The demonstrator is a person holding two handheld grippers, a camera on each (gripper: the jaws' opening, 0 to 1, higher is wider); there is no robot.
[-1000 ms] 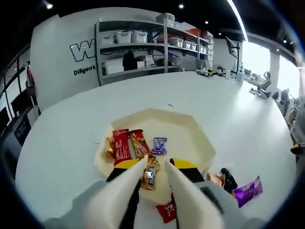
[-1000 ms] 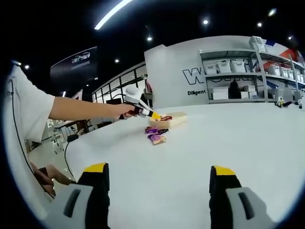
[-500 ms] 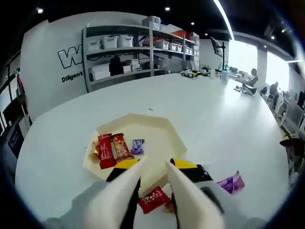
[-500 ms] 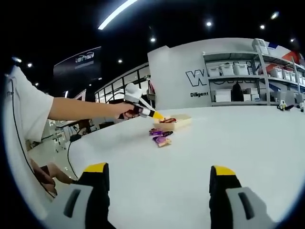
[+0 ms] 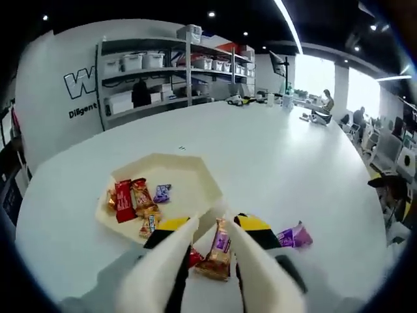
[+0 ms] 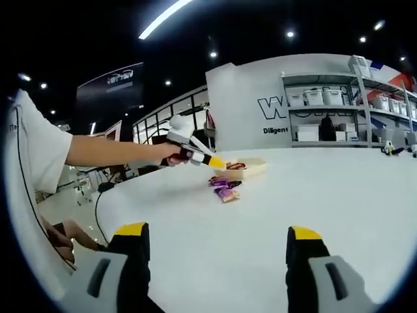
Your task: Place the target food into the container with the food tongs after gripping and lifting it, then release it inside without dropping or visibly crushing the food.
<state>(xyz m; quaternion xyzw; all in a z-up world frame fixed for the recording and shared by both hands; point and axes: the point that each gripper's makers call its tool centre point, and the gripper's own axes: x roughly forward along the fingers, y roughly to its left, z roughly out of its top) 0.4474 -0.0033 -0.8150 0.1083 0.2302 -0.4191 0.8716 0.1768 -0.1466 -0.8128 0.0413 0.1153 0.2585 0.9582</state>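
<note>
While the left gripper (image 5: pixel 212 244) hangs spread over a gold bar (image 5: pixel 217 251) lengthwise between its jaws, the tray (image 5: pixel 195 186) lies beyond; the right gripper (image 6: pixel 215 251), also spread, idles well apart.

Cream hexagonal container (image 5: pixel 189 179) with several wrapped snacks (image 5: pixel 133 201); gold-purple bar (image 5: pixel 218 249) flat just outside
</note>
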